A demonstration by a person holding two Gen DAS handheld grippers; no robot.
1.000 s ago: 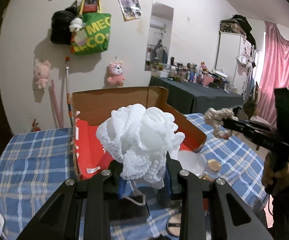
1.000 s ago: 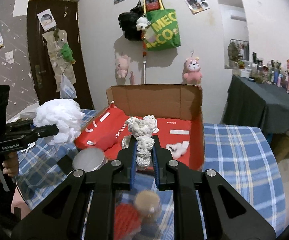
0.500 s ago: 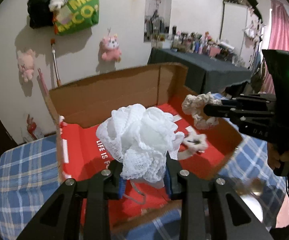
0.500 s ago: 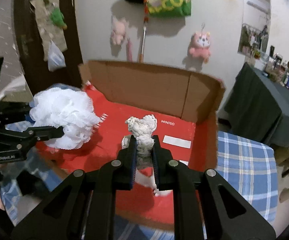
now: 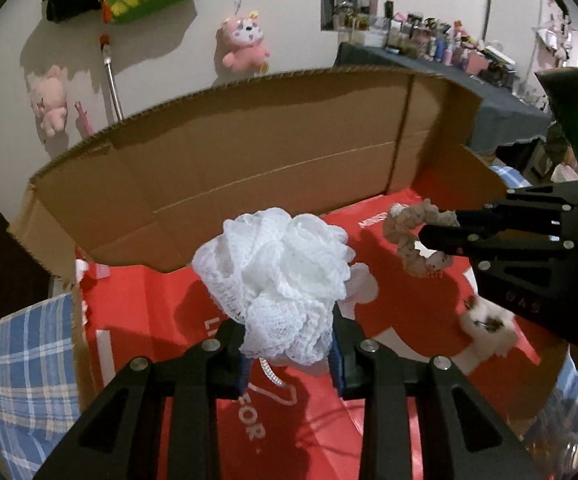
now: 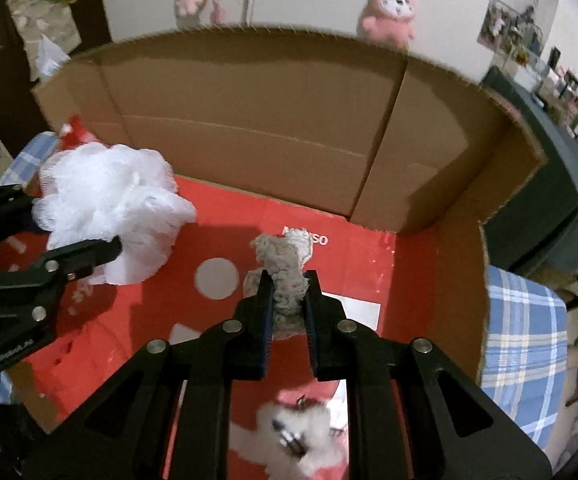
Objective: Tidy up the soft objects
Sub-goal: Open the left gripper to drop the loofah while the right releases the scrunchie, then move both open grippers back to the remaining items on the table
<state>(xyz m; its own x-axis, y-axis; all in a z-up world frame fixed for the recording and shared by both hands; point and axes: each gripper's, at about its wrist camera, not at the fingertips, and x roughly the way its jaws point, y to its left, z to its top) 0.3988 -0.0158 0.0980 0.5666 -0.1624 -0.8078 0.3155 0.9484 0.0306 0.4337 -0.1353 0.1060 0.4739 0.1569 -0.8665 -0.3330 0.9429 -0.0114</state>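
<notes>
My left gripper [image 5: 289, 344] is shut on a white mesh bath pouf [image 5: 277, 276] and holds it over the red floor of the open cardboard box [image 5: 249, 168]. My right gripper [image 6: 287, 284] is shut on a beige fluffy scrunchie [image 6: 285, 272], also above the box floor [image 6: 369, 264]. The right gripper and its scrunchie [image 5: 413, 240] show at the right of the left wrist view. The pouf [image 6: 109, 208] and left gripper show at the left of the right wrist view. A small white fluffy hair clip [image 6: 301, 436] lies on the box floor below my right gripper.
The box has tall brown back and side walls [image 6: 249, 128] and sits on a blue plaid cloth [image 6: 525, 328]. Pink plush toys [image 5: 245, 44] hang on the wall behind. A dark table with bottles [image 5: 441, 52] stands at the right.
Both grippers have moved forward and down into the box with their loads. The box now fills both views.
</notes>
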